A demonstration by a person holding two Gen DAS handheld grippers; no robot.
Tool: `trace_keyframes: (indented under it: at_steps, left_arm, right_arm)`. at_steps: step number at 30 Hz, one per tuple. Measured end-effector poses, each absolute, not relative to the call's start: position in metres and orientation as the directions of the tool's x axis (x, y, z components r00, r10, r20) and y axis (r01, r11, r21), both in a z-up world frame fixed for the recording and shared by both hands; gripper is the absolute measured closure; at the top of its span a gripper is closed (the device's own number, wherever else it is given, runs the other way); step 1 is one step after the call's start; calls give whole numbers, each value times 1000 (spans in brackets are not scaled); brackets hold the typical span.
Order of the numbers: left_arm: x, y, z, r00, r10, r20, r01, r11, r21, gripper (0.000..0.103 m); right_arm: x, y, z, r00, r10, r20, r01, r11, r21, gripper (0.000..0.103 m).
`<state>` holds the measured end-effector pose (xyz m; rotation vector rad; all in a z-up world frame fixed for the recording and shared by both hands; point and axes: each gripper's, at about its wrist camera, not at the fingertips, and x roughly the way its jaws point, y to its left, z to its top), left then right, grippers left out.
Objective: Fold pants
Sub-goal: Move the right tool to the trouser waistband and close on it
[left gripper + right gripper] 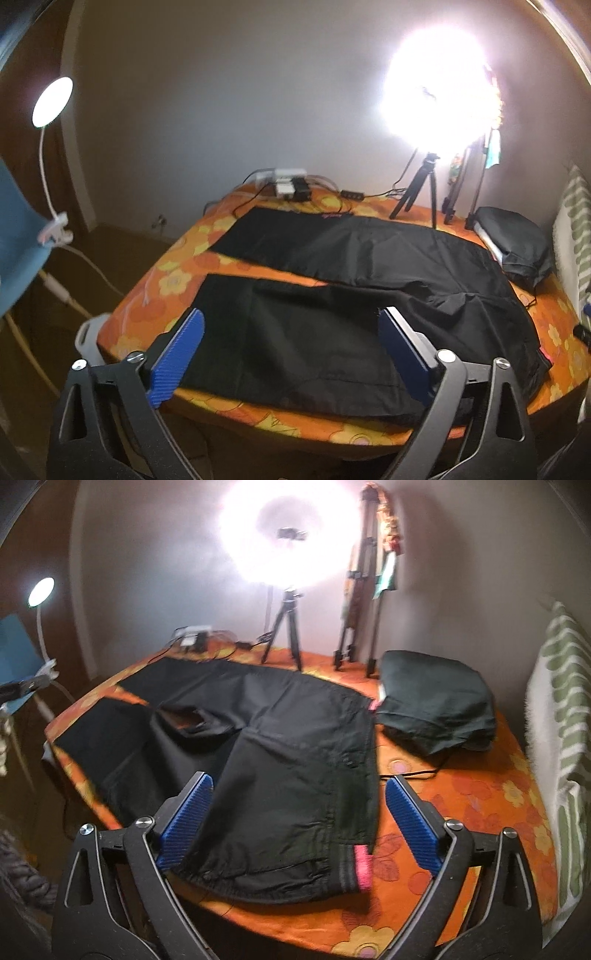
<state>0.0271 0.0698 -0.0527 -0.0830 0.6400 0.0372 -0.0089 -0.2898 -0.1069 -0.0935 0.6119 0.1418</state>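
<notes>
Black pants (280, 731) spread flat across the orange flowered tablecloth (461, 797), legs apart — laid out ready for a lengthwise fold. Left gripper (290, 332) poised wide open over the near leg, right gripper (299, 794) likewise over the waistband (332, 877) — nothing pinched, probably lining up two grasp points.

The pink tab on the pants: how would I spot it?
Find the orange flowered table, then the black pants spread across it. Follow their near ribbed waistband to its right end: the pink tab there is the brightest spot on the dark cloth.
</notes>
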Motion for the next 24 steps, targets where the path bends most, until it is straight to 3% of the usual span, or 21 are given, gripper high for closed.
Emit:
trace_keyframes:
  at_steps: [14,21,24]
  left_arm:
    - [36,147,-106,681,27,-732,-222,960,-172,30]
    - [37,160,-124,644,23,-764,-236,957,-170,35]
    - [38,161,-129,634,12,-773,-223,960,-168,36]
  right_arm:
    - [-15,-226,-147,746,268,-609,-434,890,-141,8]
    - [-13,-188,-174,642,305,-703,-578,795,-184,8]
    - [-11,-174,-189,589,300,-751,-632,749,-197,19]
